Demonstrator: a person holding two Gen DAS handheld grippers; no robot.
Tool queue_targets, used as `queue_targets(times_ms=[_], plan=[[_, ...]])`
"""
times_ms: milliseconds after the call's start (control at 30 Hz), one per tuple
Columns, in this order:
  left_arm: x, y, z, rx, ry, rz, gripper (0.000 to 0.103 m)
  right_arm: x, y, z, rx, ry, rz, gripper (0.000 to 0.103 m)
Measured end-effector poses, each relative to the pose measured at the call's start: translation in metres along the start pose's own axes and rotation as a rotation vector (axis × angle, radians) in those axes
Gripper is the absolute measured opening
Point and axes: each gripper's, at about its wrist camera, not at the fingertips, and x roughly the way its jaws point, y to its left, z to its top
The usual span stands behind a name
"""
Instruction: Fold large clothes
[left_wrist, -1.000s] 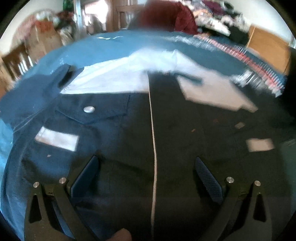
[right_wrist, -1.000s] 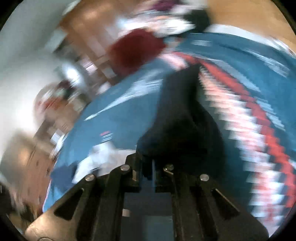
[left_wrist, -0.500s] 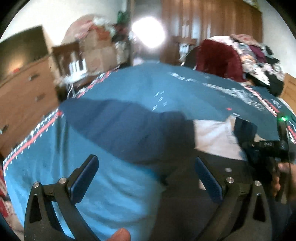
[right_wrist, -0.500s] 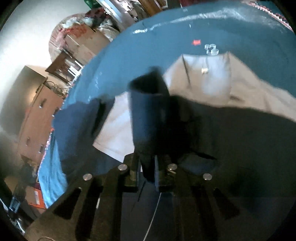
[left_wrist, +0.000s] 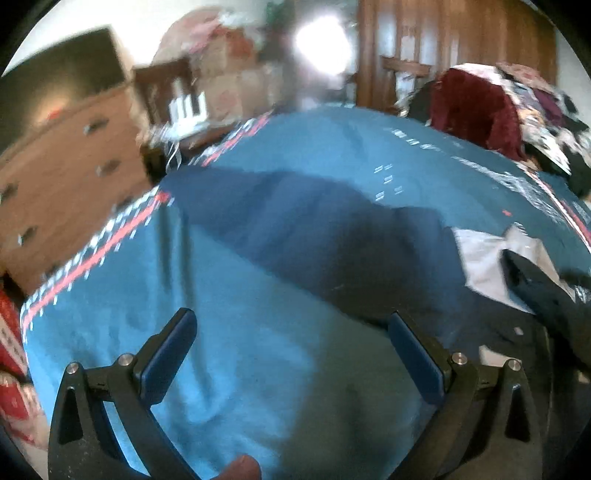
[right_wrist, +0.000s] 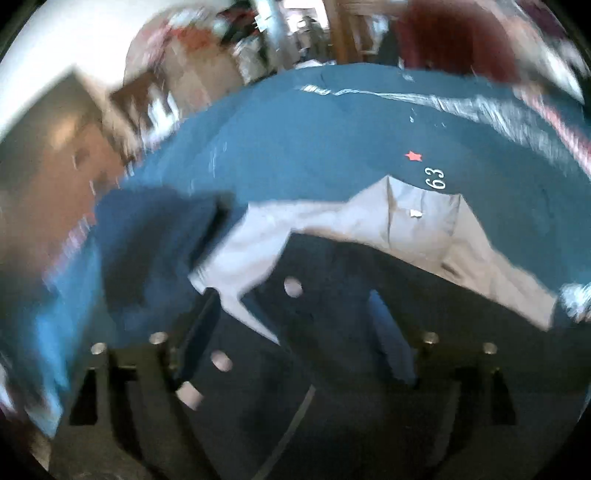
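A light-brown wooden dresser is standing left, dark wooden doors are looming behind, bright glare is flaring between.

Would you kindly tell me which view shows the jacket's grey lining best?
The right wrist view: the grey lining spreads across mid-frame above the dark jacket. The left wrist view catches only a small patch at its right edge.
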Motion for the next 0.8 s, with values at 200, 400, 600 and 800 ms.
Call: queue_targets(times_ms=[200, 400, 600, 800], plan=[[0.011, 0.062, -0.005, -0.113, 0.031, 0.027, 0.103, 0.071, 0.014, -0.017, -0.127, 0.142, -0.163, 0.046], [0.011, 0.111, -0.005, -0.17, 0.017, 0.016, 0.103, 0.054, 0.027, -0.009, -0.089, 0.044, -0.131, 0.01], [0.022, 0.089, 0.006, -0.145, 0.03, -0.027, 0.103, 0.078, 0.064, 0.002, -0.104, 0.054, -0.073, 0.01], [0.064, 0.093, 0.0, -0.17, 0.205, -0.061, 0.103, 0.062, 0.061, -0.01, -0.081, 0.061, -0.053, 0.06]])
